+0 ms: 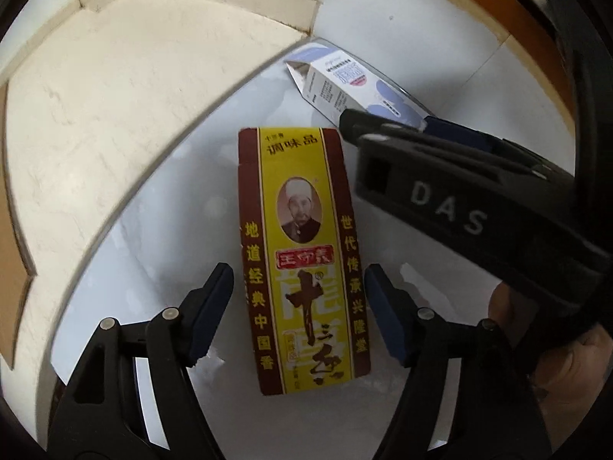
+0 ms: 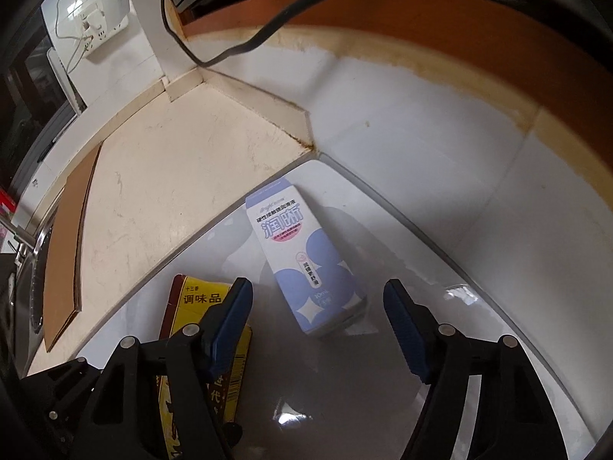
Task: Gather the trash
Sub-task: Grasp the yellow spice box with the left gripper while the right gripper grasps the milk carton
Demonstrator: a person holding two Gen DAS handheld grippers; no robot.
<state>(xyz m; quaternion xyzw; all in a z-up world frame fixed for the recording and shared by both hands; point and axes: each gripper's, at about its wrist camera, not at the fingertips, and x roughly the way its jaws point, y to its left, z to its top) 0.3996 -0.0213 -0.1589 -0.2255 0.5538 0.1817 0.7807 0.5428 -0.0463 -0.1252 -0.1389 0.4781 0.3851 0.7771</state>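
Note:
A yellow and brown spice box (image 1: 302, 257) lies flat on a glossy white surface (image 1: 191, 199). My left gripper (image 1: 299, 306) is open, its blue pads on either side of the box's lower half, apart from it. A white and lilac carton (image 2: 306, 260) lies beyond and also shows in the left wrist view (image 1: 345, 80). My right gripper (image 2: 318, 329) is open just short of the carton's near end; it also shows in the left wrist view (image 1: 383, 134). The spice box shows at lower left in the right wrist view (image 2: 199, 306), partly hidden by the left finger.
A cream stone counter (image 2: 172, 161) adjoins the white surface, with a flat cardboard sheet (image 2: 65, 249) on it. A white wall (image 2: 421, 134), a black cable (image 2: 245, 42) and a wall socket (image 2: 95, 27) are behind. A metal sink rim (image 2: 38, 253) is at far left.

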